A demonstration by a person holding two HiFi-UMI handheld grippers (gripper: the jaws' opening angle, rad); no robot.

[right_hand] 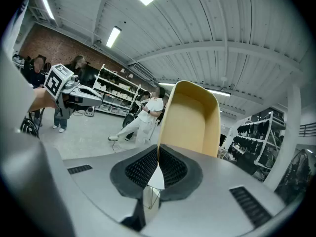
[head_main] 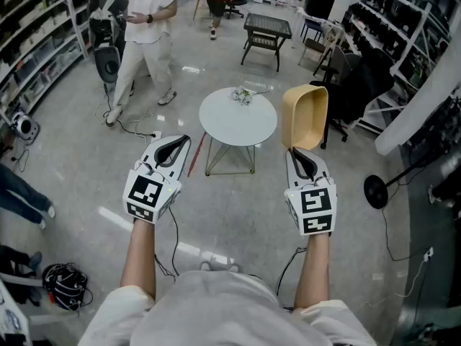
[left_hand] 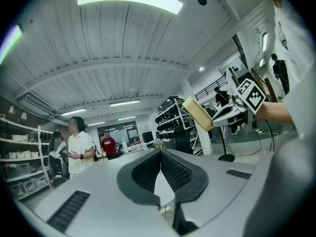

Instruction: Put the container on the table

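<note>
R tongs (head_main: 294, 151) clamped on tan container (head_main: 305, 116) rim, held aloft near round white bench (head_main: 229, 123); L tongs (head_main: 184, 140) together, empty. Placement not yet done.

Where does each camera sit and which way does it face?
Head view: on the person's head, facing steeply down at the white table and floor; shows both forearms, left gripper, right gripper.
Left gripper view: on the left gripper, along its shut, empty jaws toward shelves; shows the right hand.
Right gripper view: on the right gripper, along jaws clamped on the container; shows the left hand.
Shared: each gripper view catches the other gripper; all show the container.
</note>
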